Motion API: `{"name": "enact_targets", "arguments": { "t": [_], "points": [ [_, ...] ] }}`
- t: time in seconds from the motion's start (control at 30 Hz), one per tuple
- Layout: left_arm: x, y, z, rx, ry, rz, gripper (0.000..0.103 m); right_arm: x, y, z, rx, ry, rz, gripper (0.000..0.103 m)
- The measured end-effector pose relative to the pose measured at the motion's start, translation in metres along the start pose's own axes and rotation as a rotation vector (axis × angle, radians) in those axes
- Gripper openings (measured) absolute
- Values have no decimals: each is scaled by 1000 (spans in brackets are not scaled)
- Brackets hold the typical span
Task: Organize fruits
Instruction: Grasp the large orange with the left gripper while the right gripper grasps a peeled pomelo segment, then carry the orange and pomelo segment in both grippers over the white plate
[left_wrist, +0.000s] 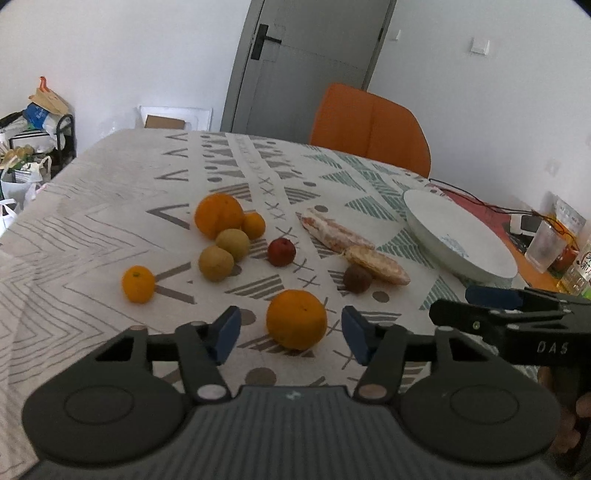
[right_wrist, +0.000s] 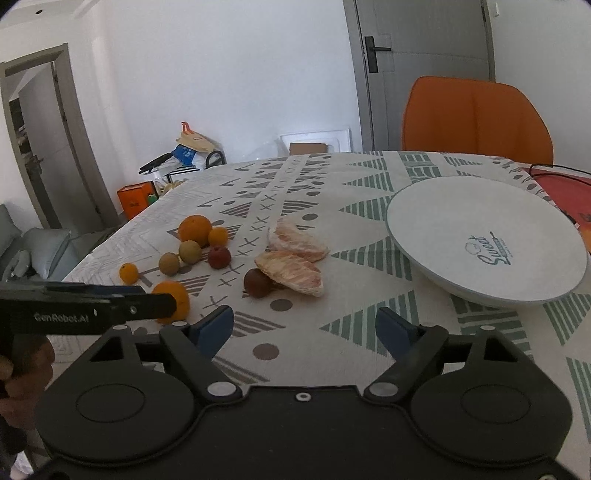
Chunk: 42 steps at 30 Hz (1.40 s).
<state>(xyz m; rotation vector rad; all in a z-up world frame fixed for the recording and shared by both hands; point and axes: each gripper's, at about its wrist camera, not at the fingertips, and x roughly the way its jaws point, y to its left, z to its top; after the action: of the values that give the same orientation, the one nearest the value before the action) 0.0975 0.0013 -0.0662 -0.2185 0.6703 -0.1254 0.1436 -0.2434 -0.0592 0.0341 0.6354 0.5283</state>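
Several fruits lie on the patterned tablecloth. My left gripper (left_wrist: 291, 330) is open, its blue pads on either side of a near orange (left_wrist: 296, 319), not touching it. Beyond lie a big orange (left_wrist: 218, 215), two small oranges (left_wrist: 138, 283) (left_wrist: 253, 225), two tan round fruits (left_wrist: 216, 263) (left_wrist: 232, 244), a red fruit (left_wrist: 281, 252), a brown fruit (left_wrist: 357, 278) and two peeled pomelo segments (left_wrist: 334, 233) (left_wrist: 376, 263). My right gripper (right_wrist: 304, 328) is open and empty above bare cloth, short of the pomelo segments (right_wrist: 291, 271). A white plate (right_wrist: 484, 236) stands empty at the right.
An orange chair (left_wrist: 369, 127) stands behind the table's far edge. A plastic cup (left_wrist: 545, 245), bottles and cables crowd the table's right end past the plate. A rack with bags (left_wrist: 26, 140) stands left of the table. A grey door is behind.
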Motion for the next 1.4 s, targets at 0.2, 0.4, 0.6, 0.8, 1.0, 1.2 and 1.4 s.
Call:
{"name": "enact_targets", "arguments": {
  "t": [0.2,0.4,0.6,0.8,1.0,1.2,1.4],
  "points": [
    [10,2,4,-23,-14,-2,35,15,-5,6,30,11,2,83],
    [13,10,9,-33,-7,-2,35,29,-9,14,47,4,6,72],
    [12,17,12,-40,-14,9,35,46,-11,16,47,25,3,63],
    [8,28,12,-59,-21,27,35,59,-7,21,30,32,27,64],
    [-2,31,12,-57,-33,40,35,67,6,21,-48,27,8,58],
    [-12,26,13,-41,-53,40,35,56,4,21,-19,24,25,32],
    [-20,17,14,-17,-76,31,35,29,-6,21,20,-26,30,32]
  ]
}}
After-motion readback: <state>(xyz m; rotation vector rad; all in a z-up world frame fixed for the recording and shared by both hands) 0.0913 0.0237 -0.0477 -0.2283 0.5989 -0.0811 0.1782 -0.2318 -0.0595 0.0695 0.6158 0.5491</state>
